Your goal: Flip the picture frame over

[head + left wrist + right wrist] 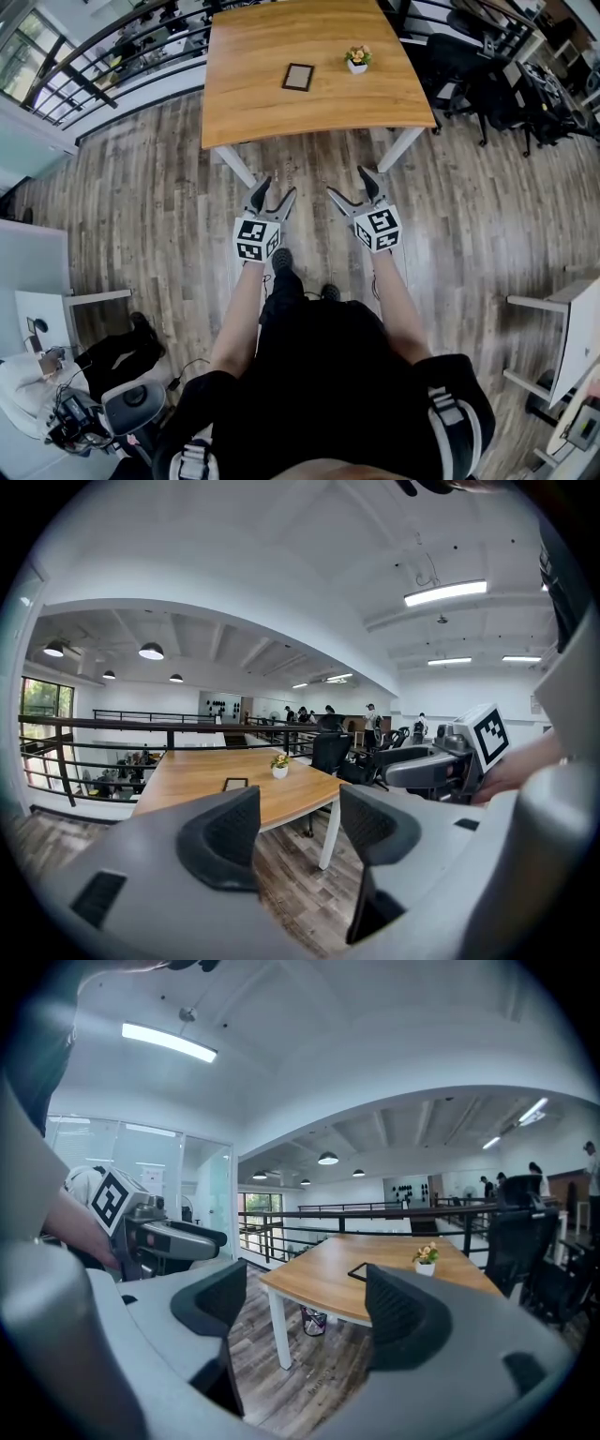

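Observation:
A small dark picture frame [298, 77] lies flat near the middle of the wooden table [272, 117]; it also shows in the left gripper view [235, 784] and the right gripper view [361, 1270]. Both grippers hang over the wood floor, well short of the table's near edge. My left gripper [275, 190] [300, 832] is open, with nothing between its jaws. My right gripper [349, 186] [305, 1312] is open too, and empty. They stand side by side, both aimed at the table.
A small potted plant [357, 58] stands on the table to the right of the frame. Black office chairs [469, 66] crowd the table's right side. A railing [112, 56] runs behind and to the left. White desks sit at the far right [572, 328] and lower left.

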Available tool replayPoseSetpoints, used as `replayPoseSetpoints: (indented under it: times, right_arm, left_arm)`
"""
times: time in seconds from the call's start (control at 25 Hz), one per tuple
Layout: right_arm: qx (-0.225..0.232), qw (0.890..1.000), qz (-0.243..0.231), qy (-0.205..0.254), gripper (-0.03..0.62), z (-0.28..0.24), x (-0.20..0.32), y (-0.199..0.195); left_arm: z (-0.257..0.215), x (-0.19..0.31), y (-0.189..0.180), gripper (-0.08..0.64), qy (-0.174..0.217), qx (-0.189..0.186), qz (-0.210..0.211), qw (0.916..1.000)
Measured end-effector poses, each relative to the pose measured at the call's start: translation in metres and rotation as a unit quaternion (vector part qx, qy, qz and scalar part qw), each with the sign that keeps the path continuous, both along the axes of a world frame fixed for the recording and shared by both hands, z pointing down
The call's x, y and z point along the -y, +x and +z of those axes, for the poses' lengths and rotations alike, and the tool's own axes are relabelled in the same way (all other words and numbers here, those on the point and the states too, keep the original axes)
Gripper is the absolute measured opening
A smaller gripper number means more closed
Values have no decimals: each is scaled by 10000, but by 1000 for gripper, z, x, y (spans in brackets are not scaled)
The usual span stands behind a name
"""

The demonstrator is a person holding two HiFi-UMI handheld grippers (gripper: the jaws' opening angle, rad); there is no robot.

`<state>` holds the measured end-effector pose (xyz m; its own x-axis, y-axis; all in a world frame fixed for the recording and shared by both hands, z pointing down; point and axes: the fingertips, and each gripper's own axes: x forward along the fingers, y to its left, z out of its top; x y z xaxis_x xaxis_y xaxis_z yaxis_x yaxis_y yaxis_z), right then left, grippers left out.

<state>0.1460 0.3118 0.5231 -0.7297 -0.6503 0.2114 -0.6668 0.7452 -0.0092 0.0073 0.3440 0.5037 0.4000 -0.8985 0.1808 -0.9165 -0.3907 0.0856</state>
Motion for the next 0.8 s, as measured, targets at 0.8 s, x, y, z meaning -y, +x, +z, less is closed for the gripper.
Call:
replayPoseSetpoints:
  times: [0.8]
  right_arm:
    - [47,9976,665,-180,374,1,77,-87]
  left_arm:
    - [3,90,-98,265,-232,-231,604,9976]
